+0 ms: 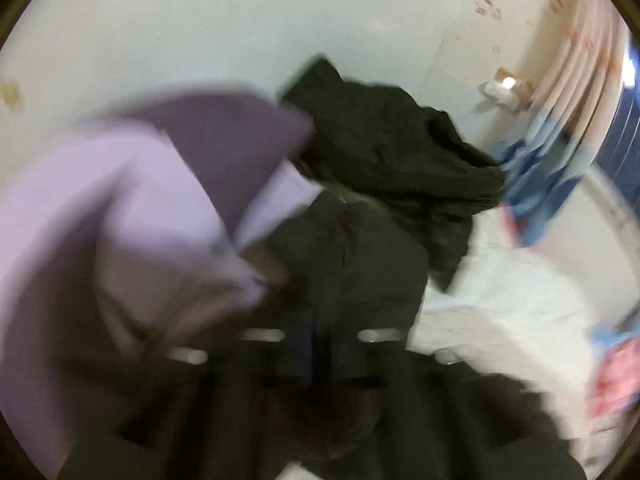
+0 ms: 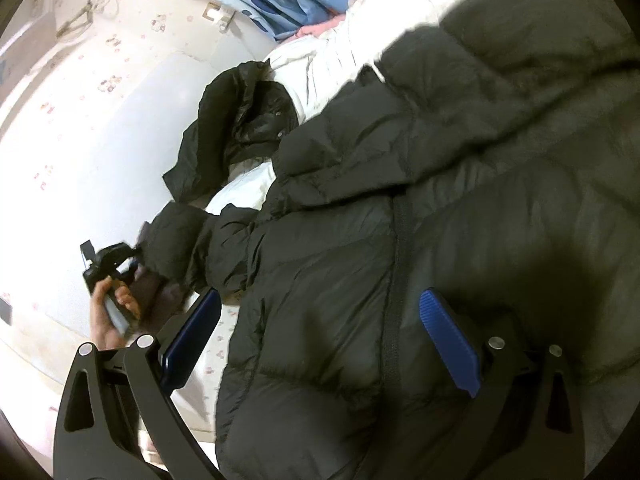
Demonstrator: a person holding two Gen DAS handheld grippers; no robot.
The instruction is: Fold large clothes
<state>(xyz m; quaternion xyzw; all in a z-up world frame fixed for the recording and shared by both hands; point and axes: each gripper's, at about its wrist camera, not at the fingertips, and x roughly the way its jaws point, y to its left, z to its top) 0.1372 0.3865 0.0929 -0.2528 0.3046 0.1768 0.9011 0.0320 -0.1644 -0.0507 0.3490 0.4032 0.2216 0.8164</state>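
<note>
A large black puffer jacket (image 2: 400, 240) lies spread on a bed. My right gripper (image 2: 320, 340) is open, its blue pads (image 2: 448, 340) wide apart just above the jacket's front by the zipper. In the right wrist view my left gripper (image 2: 120, 264) is held in a hand at the end of the jacket's sleeve (image 2: 188, 240) and looks closed on the cuff. In the blurred left wrist view the fingers (image 1: 304, 344) are close together with black fabric (image 1: 348, 272) between them. The jacket's hood (image 2: 240, 120) lies further off.
A lilac sleeve or cloth (image 1: 140, 220) fills the left of the left wrist view. White bedding (image 1: 500, 300) lies under the jacket. A blue patterned curtain (image 2: 280, 0) hangs by the pale wall (image 2: 100, 120). A pink item (image 1: 616, 392) is at the right edge.
</note>
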